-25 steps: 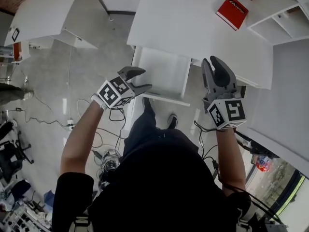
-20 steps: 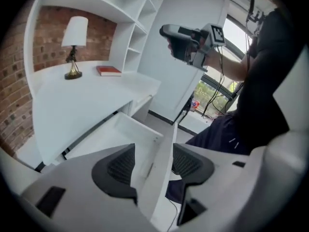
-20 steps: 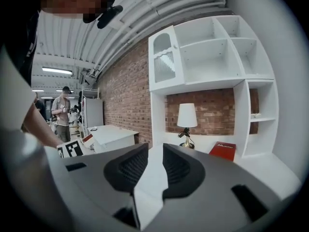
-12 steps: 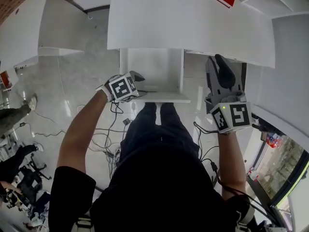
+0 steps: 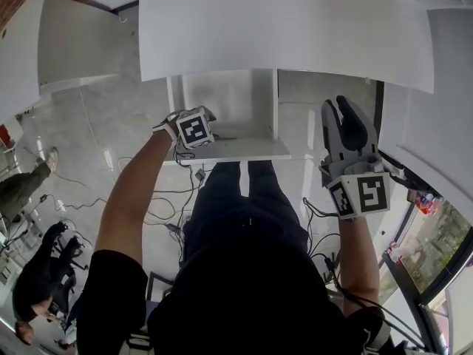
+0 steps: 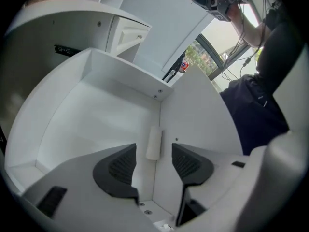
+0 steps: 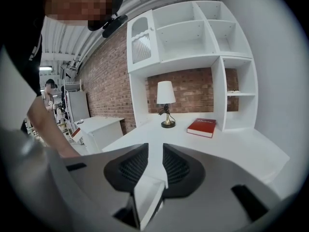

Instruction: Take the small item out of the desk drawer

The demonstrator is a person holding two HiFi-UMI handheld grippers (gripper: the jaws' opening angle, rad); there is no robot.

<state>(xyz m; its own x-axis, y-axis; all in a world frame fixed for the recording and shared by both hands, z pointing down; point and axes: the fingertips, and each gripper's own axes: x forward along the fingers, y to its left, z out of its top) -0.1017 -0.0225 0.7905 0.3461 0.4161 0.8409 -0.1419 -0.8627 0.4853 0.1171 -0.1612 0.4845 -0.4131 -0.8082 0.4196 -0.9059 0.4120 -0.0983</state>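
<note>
The white desk drawer (image 5: pixel 230 103) stands pulled out under the desk top (image 5: pixel 281 28). My left gripper (image 5: pixel 208 118) reaches into it from the left front. In the left gripper view a small white cylinder-shaped item (image 6: pixel 154 143) lies against the drawer's corner (image 6: pixel 160 96), just beyond my left gripper (image 6: pixel 153 162). Its jaws are closing, and the pads do not touch the item. My right gripper (image 5: pixel 344 113) hangs to the right of the drawer, above the floor. In its own view the right gripper (image 7: pixel 150 164) shows a narrow gap with nothing in it.
A red book (image 7: pixel 202 127) and a lamp (image 7: pixel 166 105) stand on the desk top, under white shelves (image 7: pixel 193 33). Cables (image 5: pixel 177 198) lie on the floor below the drawer. A second white desk (image 5: pixel 74 43) is at the left, with people (image 5: pixel 22 187) beside it.
My left gripper has moved forward and down into the drawer. The head view has swung, so the desk now sits higher in the frame. The right gripper stays beside the drawer.
</note>
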